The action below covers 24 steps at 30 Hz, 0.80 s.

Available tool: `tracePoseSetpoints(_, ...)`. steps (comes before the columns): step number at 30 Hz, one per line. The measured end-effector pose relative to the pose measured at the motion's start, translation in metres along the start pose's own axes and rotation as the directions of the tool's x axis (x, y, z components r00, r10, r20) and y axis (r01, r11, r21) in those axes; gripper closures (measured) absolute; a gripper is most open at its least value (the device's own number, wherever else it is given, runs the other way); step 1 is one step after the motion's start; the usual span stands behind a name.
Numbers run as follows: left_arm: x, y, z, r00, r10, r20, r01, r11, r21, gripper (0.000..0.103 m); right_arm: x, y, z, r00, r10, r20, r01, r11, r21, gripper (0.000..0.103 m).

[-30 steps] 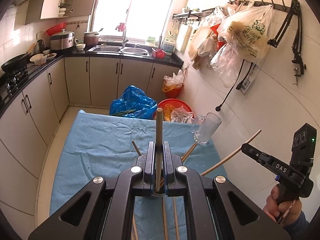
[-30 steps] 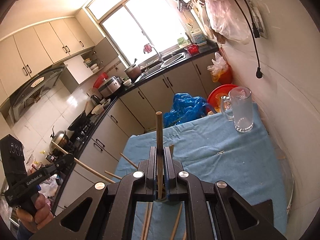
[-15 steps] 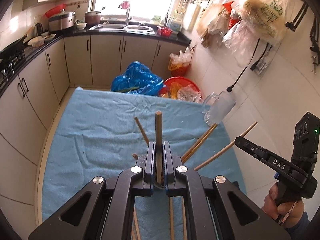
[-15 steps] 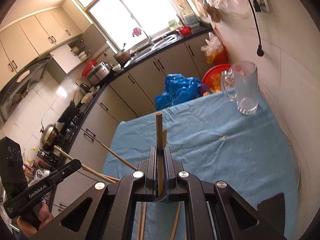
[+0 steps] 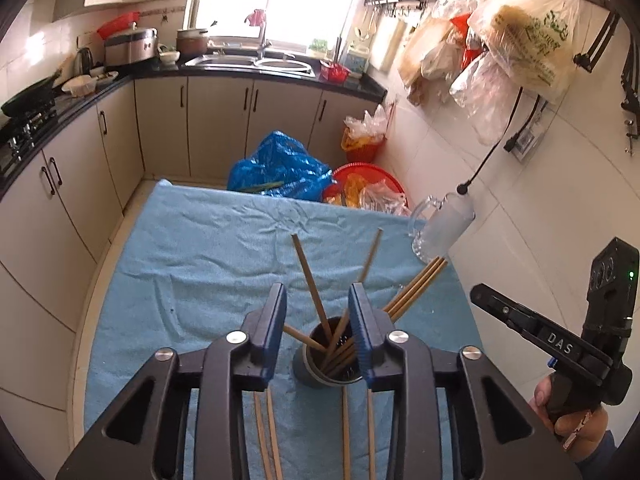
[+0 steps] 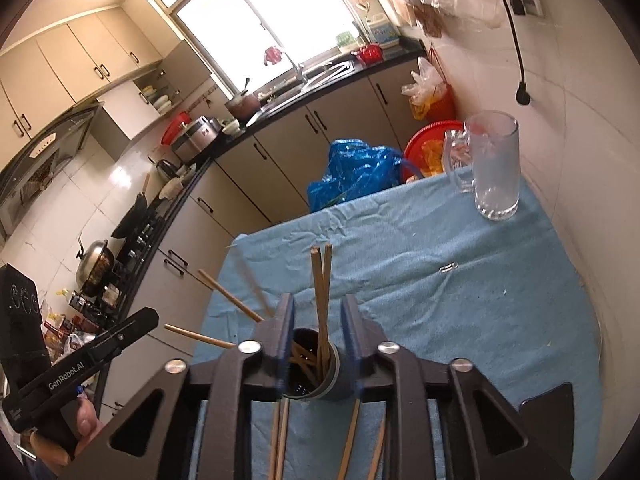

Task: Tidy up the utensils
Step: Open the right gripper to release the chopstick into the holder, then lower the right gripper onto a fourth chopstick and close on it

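Observation:
A dark round holder [image 5: 299, 368] stands on the blue cloth [image 5: 200, 260] with several wooden chopsticks [image 5: 310, 280] leaning in it. My left gripper [image 5: 318, 320] hangs just above it. Its jaws are opening, and the sticks rise loose between them with no pad pressing. In the right wrist view my right gripper [image 6: 318, 320] straddles the same holder [image 6: 334, 385]. Its jaws are opening too, with two chopsticks [image 6: 320, 288] standing free between them. Each gripper shows side-on in the other's view: the right gripper [image 5: 480, 294] and the left gripper [image 6: 150, 316], each held by a hand.
More chopsticks [image 5: 346, 432] lie flat on the cloth under the grippers. A glass mug [image 6: 496, 168] stands at the far right corner by the tiled wall. A small clip [image 6: 448, 267] lies on the cloth. Beyond the table sit a blue bag [image 5: 280, 168] and a red basin [image 5: 368, 184].
Both grippers were shut on one upright chopstick each; their jaws have now parted and the sticks lean in the holder. Both grippers came down closer to the holder.

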State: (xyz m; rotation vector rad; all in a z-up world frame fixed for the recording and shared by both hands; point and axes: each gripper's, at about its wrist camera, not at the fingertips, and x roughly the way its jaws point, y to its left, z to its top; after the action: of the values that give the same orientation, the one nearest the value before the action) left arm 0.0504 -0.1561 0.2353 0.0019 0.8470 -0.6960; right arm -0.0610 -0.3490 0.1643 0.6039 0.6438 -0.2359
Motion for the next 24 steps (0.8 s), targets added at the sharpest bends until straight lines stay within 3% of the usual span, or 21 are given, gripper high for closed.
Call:
tracePoseSetpoints(4,-0.018,0.003,-0.004,0.998,0.027,0.053,-0.027,1.000,-0.005,0.056,-0.017,-0.003,-0.003,0.999,-0.025,0.025,0.025,1.000,-0.002,0.049)
tracePoseSetpoints(11,-0.034,0.018,-0.040,0.994,0.083,0.072,-0.081,0.996,-0.033,0.045,-0.022,-0.022,-0.035,0.991,-0.133,-0.005,0.133,0.991,-0.022,0.039)
tracePoseSetpoints(17,-0.014,0.039,-0.092,0.986,0.163,-0.046,-0.166,0.984,-0.072,0.045,-0.007,-0.042,-0.090,0.977,-0.186,-0.106,0.181,0.982,-0.053,0.037)
tracePoseSetpoints(24,0.013,0.067,-0.152,0.963,0.138,-0.231,-0.183,0.965,-0.186,0.045,0.009,-0.049,-0.142,0.960,-0.151,-0.235,0.143,0.988,-0.051,0.039)
